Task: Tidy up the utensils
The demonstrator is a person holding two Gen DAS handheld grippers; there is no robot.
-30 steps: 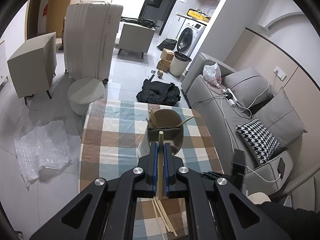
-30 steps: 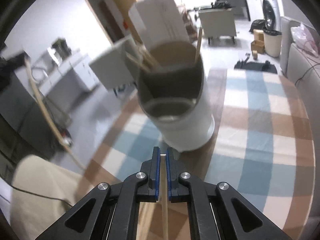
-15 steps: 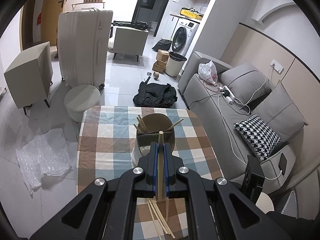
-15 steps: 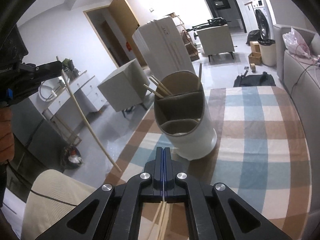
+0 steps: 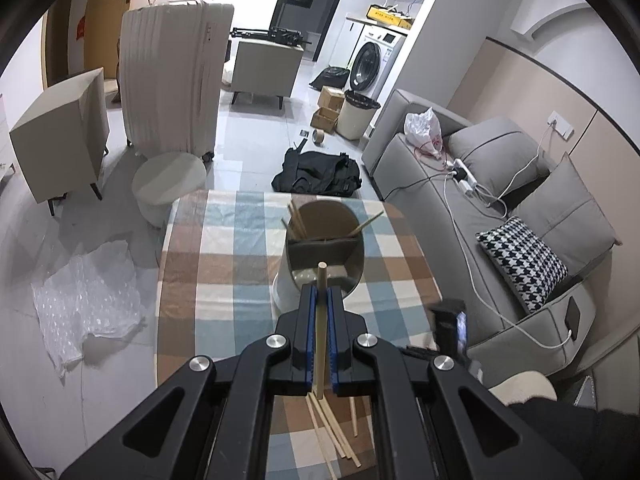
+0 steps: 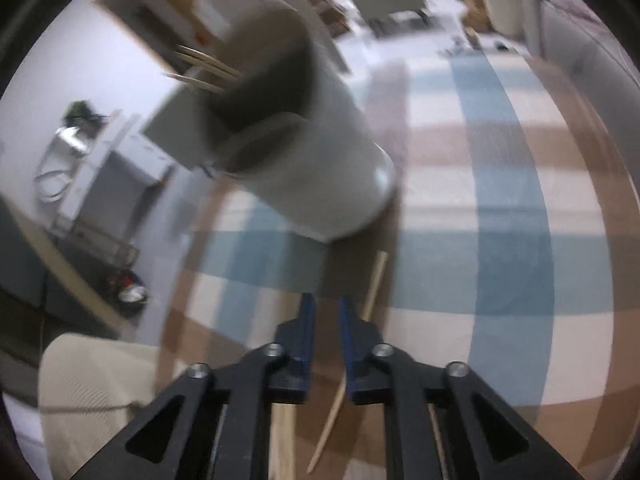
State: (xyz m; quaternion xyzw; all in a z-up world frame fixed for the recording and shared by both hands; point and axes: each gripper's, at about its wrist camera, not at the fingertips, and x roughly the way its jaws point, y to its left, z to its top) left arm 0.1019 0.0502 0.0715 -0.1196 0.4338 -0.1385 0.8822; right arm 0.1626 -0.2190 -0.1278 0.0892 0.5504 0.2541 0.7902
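Clearly light and stiff, each chopstick [image 5: 321, 320] suits a mid-shaft pinch: the left gripper [image 5: 320, 300] clamps one below the holder [image 5: 320, 256]; at 5 o'clock, the right gripper [image 6: 327, 312], opening, empty, nears loose chopsticks [image 5: 334, 428] on the table [image 5: 208, 264]

Bright, even indoor light; sharp left view, motion-smeared right view, fisheye-bent, dark-vignetted edges.

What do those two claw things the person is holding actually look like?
Both the left gripper and the right gripper are matte black plastic with angular, cut-out linkage arms, silver round pivot bolts and two narrow fingers lined with blue pads. No cables or markings show.
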